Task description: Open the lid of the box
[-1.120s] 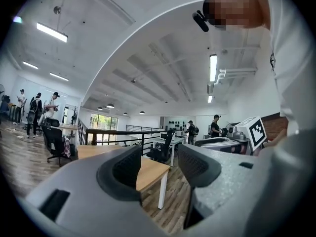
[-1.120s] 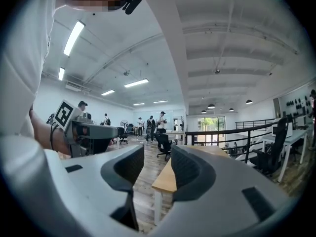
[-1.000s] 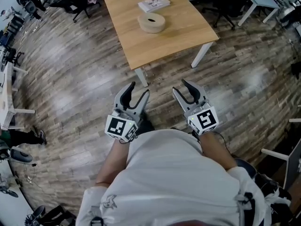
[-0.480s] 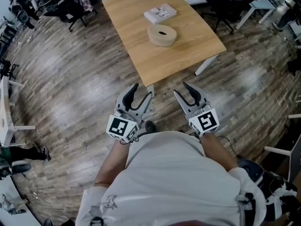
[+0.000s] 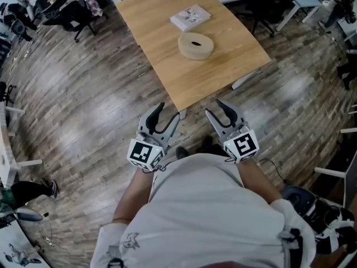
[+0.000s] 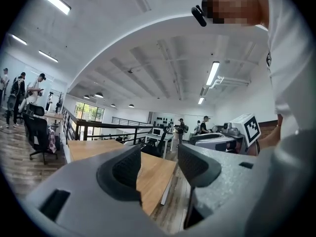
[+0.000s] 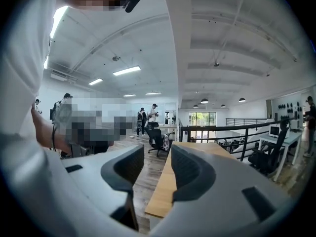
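The person wears a light grey T-shirt (image 5: pixel 206 216) with short sleeves; a small dark print (image 5: pixel 129 240) sits on its left sleeve. The left gripper (image 5: pixel 167 111) and the right gripper (image 5: pixel 213 106) have grey bodies, black curved jaws, and 1 white cube (image 5: pixel 142 152) each with a black square marker.

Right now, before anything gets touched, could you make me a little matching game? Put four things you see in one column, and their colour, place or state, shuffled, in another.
Things:
1. Round ring
2. Flat box
3. Table
4. Left gripper

Descriptions:
A. Fingers apart, nothing between them
B. White, lying on the far part of the table
C. Light wood top on white legs
D. Tan, sitting near the table's middle

Pairs: 1-D, 2-B, 3-C, 4-A
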Demonstrator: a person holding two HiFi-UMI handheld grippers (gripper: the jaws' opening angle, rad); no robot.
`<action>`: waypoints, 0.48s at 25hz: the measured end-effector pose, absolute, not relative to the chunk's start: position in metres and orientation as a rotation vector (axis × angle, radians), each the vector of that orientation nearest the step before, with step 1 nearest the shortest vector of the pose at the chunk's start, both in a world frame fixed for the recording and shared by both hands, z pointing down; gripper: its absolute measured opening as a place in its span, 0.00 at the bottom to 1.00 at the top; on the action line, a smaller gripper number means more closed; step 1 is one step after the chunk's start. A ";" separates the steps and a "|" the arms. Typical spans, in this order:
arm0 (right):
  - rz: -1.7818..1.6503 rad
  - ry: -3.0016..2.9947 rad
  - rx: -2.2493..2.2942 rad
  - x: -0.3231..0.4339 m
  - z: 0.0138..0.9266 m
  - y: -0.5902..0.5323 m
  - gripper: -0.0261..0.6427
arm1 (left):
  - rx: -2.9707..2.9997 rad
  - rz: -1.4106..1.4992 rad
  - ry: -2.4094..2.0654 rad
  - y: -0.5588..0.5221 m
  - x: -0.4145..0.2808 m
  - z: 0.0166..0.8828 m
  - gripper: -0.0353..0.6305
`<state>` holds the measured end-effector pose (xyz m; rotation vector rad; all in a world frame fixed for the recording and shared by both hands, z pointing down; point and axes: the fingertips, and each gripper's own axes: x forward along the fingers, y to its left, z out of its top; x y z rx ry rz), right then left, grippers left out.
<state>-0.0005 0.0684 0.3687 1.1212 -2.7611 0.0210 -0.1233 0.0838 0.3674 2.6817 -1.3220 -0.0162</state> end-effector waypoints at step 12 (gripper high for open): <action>0.070 -2.771 1.125 0.023 0.389 -0.038 0.31 | 2.679 0.060 -1.303 -0.012 -0.103 0.380 0.39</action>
